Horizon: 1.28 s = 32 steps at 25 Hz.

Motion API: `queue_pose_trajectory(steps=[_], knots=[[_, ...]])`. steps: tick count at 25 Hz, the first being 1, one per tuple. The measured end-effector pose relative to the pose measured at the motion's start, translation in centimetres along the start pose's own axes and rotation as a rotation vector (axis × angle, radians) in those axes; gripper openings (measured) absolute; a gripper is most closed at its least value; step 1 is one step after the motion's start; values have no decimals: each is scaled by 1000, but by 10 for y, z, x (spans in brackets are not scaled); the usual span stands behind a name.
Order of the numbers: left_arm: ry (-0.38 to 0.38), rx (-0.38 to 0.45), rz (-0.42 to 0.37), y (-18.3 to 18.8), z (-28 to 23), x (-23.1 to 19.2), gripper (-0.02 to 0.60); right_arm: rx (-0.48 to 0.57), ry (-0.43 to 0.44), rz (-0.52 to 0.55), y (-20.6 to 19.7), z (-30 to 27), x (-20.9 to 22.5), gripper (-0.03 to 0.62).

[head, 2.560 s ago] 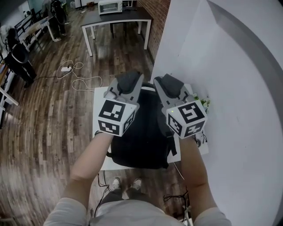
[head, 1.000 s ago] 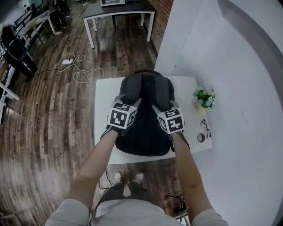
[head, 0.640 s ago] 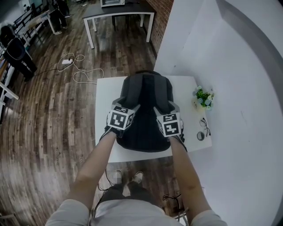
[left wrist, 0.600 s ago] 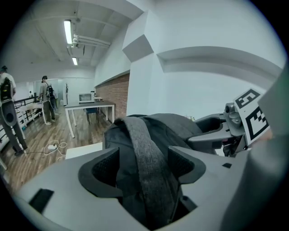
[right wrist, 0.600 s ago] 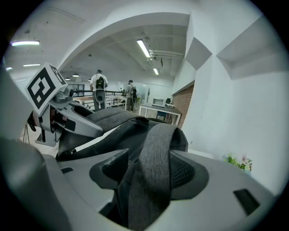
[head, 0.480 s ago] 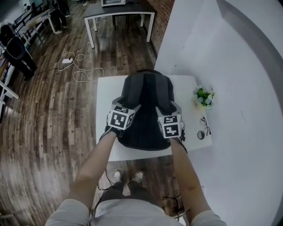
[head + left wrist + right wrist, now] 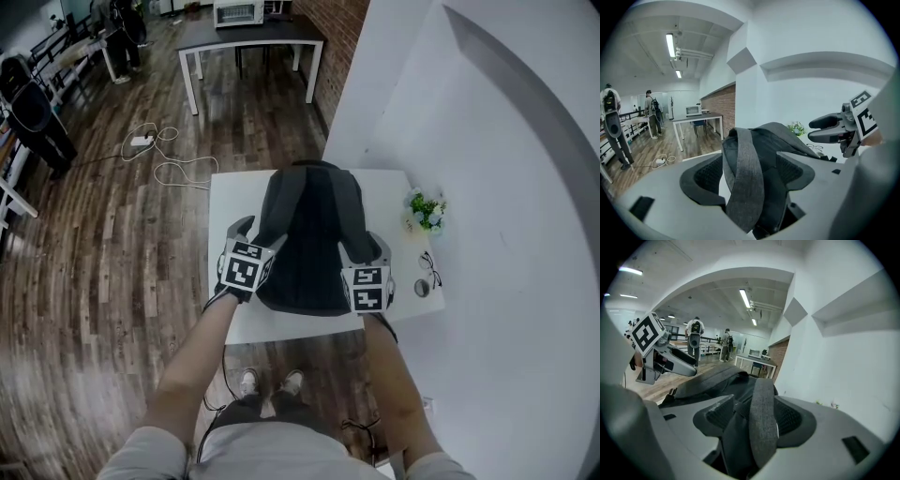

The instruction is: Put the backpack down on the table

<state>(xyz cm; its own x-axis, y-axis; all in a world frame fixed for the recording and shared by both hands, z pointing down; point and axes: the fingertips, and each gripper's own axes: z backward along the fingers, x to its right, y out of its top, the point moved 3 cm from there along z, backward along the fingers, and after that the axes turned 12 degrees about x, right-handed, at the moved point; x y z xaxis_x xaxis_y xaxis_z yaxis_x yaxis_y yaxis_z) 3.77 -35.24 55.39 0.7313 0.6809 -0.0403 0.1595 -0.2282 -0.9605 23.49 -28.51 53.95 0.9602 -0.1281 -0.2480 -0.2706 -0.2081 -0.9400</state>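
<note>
The dark grey backpack [image 7: 309, 239] lies flat on the small white table [image 7: 230, 202], straps up. At its near left corner sits my left gripper [image 7: 255, 234], at its near right corner my right gripper [image 7: 368, 248]. In the left gripper view a grey shoulder strap [image 7: 743, 183] runs loosely between the wide-apart pads of the left gripper [image 7: 750, 173]. In the right gripper view the other strap [image 7: 761, 408] lies the same way in the right gripper [image 7: 759, 420], its pads off it. Both sets of jaws have just been opening and stand open.
A small potted plant [image 7: 424, 211], a pair of glasses [image 7: 431, 267] and a small round object [image 7: 421, 289] lie along the table's right edge by the white wall. Cables [image 7: 155, 155] trail on the wooden floor. A dark table [image 7: 248, 37] and people [image 7: 33, 112] stand far off.
The backpack has come down from being held up and now lies on the table. Both grippers have let go of the straps and drawn back towards the near corners, spreading apart.
</note>
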Motion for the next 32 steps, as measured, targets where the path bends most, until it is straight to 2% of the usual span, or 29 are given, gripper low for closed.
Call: queue_pose_trajectory(steps=[2, 6, 9, 11, 21, 26, 32], knots=[[-1, 10, 0, 2, 10, 3, 359, -8, 13, -26, -1, 9, -5, 252], [5, 45, 2, 9, 36, 8, 342, -36, 75, -150, -3, 28, -25, 252], [24, 88, -12, 15, 54, 14, 261, -36, 93, -173, -3, 42, -36, 235], [38, 118, -17, 19, 66, 17, 183, -33, 100, -178, 0, 50, -43, 123], [87, 206, 3, 37, 99, 16, 23, 50, 77, -222, 28, 76, -47, 51], [121, 279, -37, 66, 120, 15, 18, 136, 73, -229, 63, 92, -42, 46], [135, 373, -50, 104, 161, 9, 17, 222, 93, -253, 103, 108, -44, 46]])
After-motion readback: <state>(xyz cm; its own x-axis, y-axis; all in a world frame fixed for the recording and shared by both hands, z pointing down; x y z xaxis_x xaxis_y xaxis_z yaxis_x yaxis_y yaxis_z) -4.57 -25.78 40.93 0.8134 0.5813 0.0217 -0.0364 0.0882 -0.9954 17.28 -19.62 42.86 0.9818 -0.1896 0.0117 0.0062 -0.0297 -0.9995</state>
